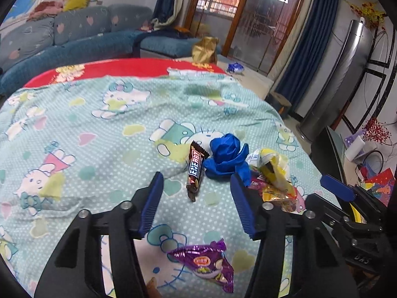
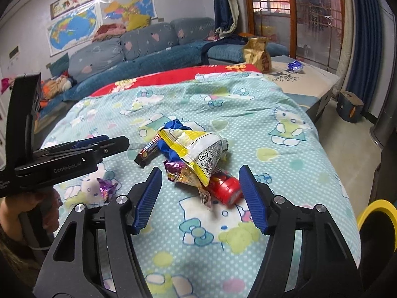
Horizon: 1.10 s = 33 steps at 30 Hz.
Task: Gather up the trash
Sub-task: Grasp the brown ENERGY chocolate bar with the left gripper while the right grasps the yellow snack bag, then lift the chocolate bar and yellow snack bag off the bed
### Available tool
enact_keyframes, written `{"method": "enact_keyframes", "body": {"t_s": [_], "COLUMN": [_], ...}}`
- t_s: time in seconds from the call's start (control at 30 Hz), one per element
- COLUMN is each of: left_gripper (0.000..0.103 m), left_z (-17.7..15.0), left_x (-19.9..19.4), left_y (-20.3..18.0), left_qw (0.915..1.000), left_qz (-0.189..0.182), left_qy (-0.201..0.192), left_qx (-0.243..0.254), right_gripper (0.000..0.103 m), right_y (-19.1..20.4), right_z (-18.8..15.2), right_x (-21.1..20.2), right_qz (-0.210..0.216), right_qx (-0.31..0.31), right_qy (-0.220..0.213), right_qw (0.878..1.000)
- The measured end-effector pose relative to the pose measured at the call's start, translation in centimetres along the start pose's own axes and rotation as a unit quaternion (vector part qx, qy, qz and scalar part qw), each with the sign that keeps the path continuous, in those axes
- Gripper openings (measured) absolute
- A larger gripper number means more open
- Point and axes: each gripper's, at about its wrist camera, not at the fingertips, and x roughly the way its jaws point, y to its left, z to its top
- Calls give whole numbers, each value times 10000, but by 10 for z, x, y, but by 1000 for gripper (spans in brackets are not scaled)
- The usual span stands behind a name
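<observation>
Left wrist view — one chocolate bar, one purple wrapper.

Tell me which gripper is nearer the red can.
Right. The right gripper stands open just short of the red can, which lies ahead by its right finger. The left gripper is off to the pile's other side, facing the Energy bar.

A blue-grey sofa with heart-print cushions runs along the pale wall, under two maps and framed calligraphy. Wood-framed glass doors stand between dark blue curtains, and a ceiling lamp is mirrored in the glass. The floor is pale, with a tall silver standing unit by the right wall.
</observation>
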Motion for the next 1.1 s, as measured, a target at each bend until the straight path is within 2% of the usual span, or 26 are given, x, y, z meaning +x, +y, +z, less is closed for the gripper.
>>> {"method": "enact_keyframes", "body": {"t_s": [0.27, 0.4, 0.5, 0.53, 0.67, 1.1], "left_gripper": [40, 37, 32, 29, 15, 15], "left_z": [3, 2, 1, 0, -2, 2], "left_x": [34, 45, 54, 57, 62, 18], "left_y": [7, 8, 8, 8, 6, -7], "left_qw": [9992, 9985, 9976, 9974, 9968, 9999], "left_qz": [-81, -73, -73, -64, -70, -46], "left_qy": [382, 524, 657, 695, 766, 66], "left_qx": [-96, -130, -191, -197, -207, -130], "right_gripper": [50, 42, 35, 27, 21, 18], "right_y": [2, 2, -2, -4, -9, -34], "right_z": [4, 6, 6, 6, 5, -3], "right_x": [32, 42, 47, 48, 45, 3], "right_qz": [31, 25, 5, 27, 94, 93], "right_qx": [-55, -63, 28, 72, 179, 568], "right_qy": [251, 335, 351, 360, 296, -170], "right_qw": [9997, 9994, 9994, 9993, 9994, 9982]}}
